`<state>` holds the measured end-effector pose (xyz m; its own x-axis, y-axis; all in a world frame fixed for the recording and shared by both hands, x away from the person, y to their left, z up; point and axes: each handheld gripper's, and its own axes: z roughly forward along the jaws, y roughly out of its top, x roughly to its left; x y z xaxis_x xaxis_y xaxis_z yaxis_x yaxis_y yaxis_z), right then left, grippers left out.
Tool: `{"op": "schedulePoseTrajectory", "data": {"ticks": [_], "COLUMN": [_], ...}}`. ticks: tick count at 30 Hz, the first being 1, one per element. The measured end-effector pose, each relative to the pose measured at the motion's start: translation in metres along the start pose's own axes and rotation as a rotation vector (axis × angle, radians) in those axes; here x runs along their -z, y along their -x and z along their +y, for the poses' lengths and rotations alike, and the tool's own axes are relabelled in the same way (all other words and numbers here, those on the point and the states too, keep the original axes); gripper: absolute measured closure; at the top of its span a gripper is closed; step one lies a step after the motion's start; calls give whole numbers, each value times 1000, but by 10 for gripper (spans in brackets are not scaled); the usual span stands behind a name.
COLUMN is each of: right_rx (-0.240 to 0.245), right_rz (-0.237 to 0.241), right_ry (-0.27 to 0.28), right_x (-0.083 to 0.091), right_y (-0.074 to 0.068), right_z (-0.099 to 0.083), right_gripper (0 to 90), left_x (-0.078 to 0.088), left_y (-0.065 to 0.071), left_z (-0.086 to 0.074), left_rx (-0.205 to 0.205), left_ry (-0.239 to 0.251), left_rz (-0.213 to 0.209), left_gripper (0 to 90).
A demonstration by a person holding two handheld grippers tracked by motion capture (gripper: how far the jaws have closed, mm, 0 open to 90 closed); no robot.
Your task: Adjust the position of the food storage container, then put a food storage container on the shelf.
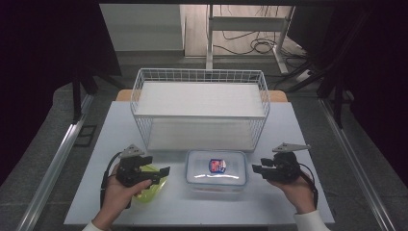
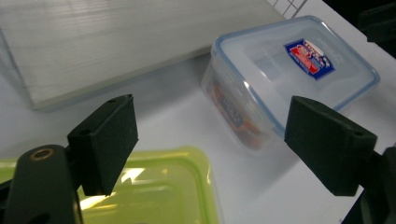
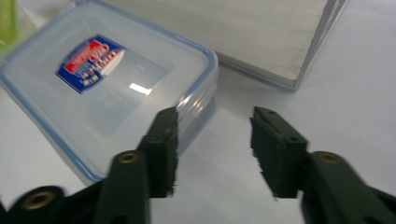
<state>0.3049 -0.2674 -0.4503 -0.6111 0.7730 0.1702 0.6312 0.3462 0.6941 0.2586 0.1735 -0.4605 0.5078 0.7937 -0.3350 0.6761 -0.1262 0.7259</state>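
While both tools (image 1: 166, 171) (image 1: 255, 169) gape empty, the clear container (image 1: 216, 167) lies between them.

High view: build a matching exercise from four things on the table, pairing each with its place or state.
Things:
1. clear container
2. green container
3. wire rack
4. right hand-held gripper

Places or states:
A. beneath the left hand-held gripper
B. far side of the table, two-tiered
C. jaws open, nothing between them
D. centre front, lidded, red and blue label

Pairs: 1-D, 2-A, 3-B, 4-C
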Motion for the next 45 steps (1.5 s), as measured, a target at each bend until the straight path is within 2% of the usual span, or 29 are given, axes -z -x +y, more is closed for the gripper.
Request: {"op": "schedulePoseTrajectory", "data": {"ticks": [1,4,8,16,21,24,25,30,32,34,36,37,39,41,45], "right_rx": [-30,-57,-63,-76,-89,-83,-84,-83,-85,-85,-82,-81,-82,-81,-82], "right_rz": [11,28,21,25,47,50,53,56,57,59,59,62,63,64,64], "right_ry": [10,14,11,3,-12,-15,-16,-16,-13,-11,-10,-9,-7,-6,-5], "right_x": [1,2,0,-1,-5,-6,-7,-7,-7,-7,-7,-6,-6,-6,-7], "right_y": [2,5,5,1,0,-1,-2,-2,-2,-2,-3,-3,-3,-3,-2], "right_z": [0,-1,-2,-2,-2,-2,-2,-2,-2,-1,-1,-1,-1,-1,-2], "right_gripper": [396,357,323,277,263,262,261,260,260,260,260,260,260,260,260], "left_x": [-5,-9,-14,-26,-41,-45,-51,-63,-73,-76,-83,-87,-92,-93,-98], "left_y": [0,1,2,7,10,11,10,9,12,12,13,11,13,12,12], "left_z": [4,6,9,15,21,24,26,29,29,28,28,27,25,25,24], "left_rx": [20,25,22,34,41,45,62,79,100,105,128,113,136,122,129], "left_ry": [-15,-24,-34,-66,-106,-118,-128,-163,-184,-192,-204,-233,-237,-253,-276], "left_rz": [-23,-34,-39,-73,-105,-107,-117,-135,-146,-153,-174,-181,-189,-197,-208], "left_gripper": [171,170,167,139,141,142,143,145,145,145,146,145,144,143,133]}}
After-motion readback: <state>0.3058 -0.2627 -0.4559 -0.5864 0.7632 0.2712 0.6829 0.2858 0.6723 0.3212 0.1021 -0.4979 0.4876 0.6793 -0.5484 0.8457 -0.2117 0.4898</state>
